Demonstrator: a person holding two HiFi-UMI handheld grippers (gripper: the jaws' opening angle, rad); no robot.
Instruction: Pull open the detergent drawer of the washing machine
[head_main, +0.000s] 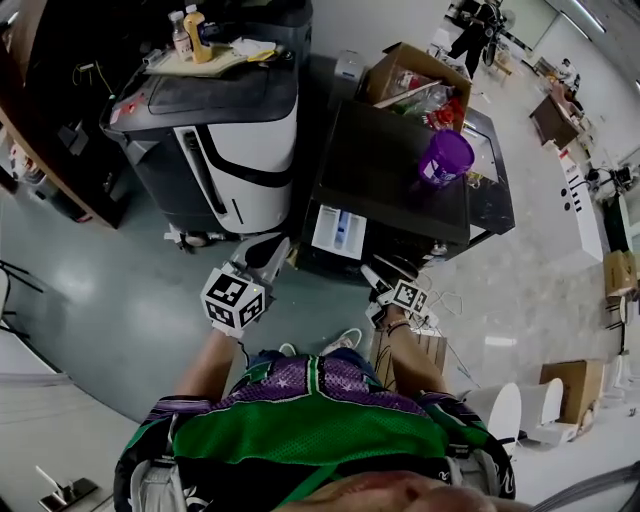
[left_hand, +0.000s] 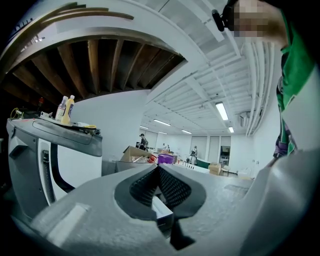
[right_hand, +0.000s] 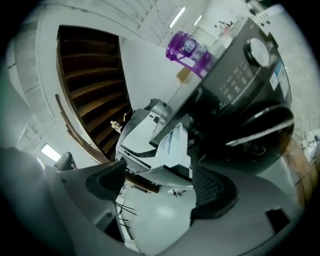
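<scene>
Detergent drawer (head_main: 340, 228) juts from washing machine (head_main: 395, 165) front. Right hand-held gripper (right_hand: 160, 190) agape, empty, near it. Left hand-held gripper (left_hand: 159, 170) pinched together, empty. Grip drawer front, pull straight, level.

No word, brand or number can be read. The purple cup (right_hand: 191, 49) on the washing machine (head_main: 400, 185) has a pale label, too blurred to read. The control panel (right_hand: 239, 76) has small white marks, too fine to read. The marker cubes (head_main: 233, 300) (head_main: 408, 296) show only black-and-white squares.
</scene>
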